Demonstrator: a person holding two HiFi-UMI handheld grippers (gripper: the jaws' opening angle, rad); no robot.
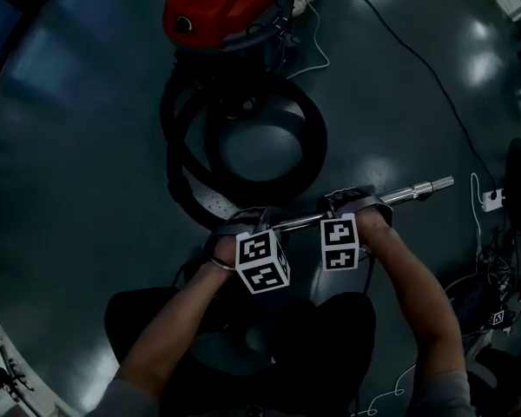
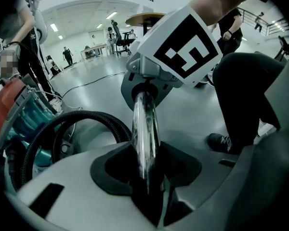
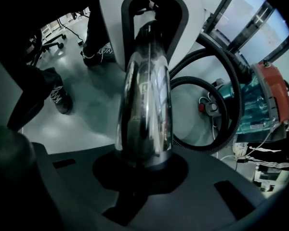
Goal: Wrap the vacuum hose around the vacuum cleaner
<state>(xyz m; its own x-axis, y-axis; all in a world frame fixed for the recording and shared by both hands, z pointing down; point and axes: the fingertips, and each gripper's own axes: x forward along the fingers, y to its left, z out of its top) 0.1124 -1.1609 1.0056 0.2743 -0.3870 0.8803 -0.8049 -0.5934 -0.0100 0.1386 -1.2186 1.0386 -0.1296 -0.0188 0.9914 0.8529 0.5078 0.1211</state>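
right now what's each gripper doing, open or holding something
left gripper: closed on the metal tube
right gripper: closed on the same metal tube, further along it

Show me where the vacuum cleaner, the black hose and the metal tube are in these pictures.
vacuum cleaner (image 1: 219, 9): head view, on its red top housing.
black hose (image 1: 313, 142): head view, on the right side of the coil.
metal tube (image 1: 411, 193): head view, on the bare part near its free end.
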